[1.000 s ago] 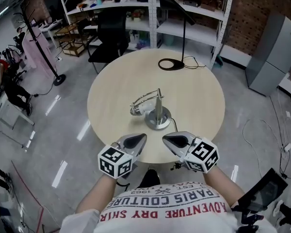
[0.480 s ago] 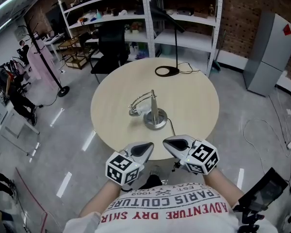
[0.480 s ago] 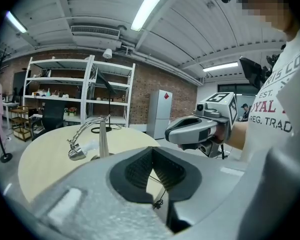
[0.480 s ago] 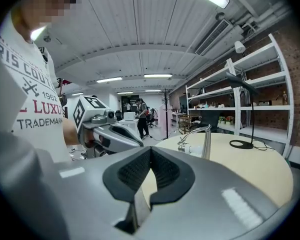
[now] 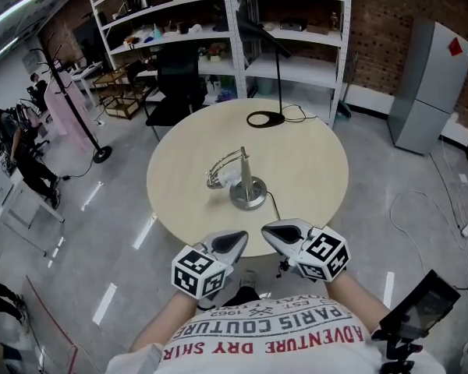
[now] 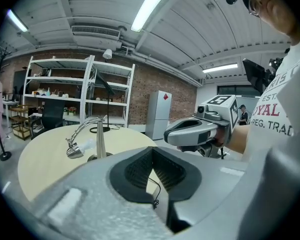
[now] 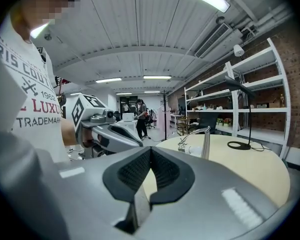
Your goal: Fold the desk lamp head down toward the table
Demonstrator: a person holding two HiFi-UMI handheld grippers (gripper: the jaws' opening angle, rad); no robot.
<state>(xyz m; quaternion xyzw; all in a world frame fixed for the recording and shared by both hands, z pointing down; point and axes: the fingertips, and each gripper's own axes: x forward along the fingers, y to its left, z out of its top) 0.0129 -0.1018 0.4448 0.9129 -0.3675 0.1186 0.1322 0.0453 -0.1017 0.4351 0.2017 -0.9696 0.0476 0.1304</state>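
Since the round surface (image 5: pixel 312 170) lies ahead of both tools and is touched by neither, any reach from here could be misjudged. The silver desk lamp (image 5: pixel 248 189), standing just beyond the tips, could then be tipped on its small base. Its head (image 5: pixel 216 179) is seen bent low. The left tool (image 5: pixel 232 240) and right tool (image 5: pixel 274 229) are pressed together at the tips, and nothing is held.

Just beyond the left gripper (image 6: pixel 151 151) fingertips, the desk lamp (image 6: pixel 98 138) loses most of its base behind the gripper's own body. The right gripper (image 7: pixel 150 153) covers it likewise. In the head view, the lamp head (image 5: pixel 216 180) is too small to tell whether it touches the table (image 5: pixel 312 162). The cord (image 5: pixel 274 202) disappears behind the right fingers. Items on the shelf (image 5: pixel 296 62) are too small to name.
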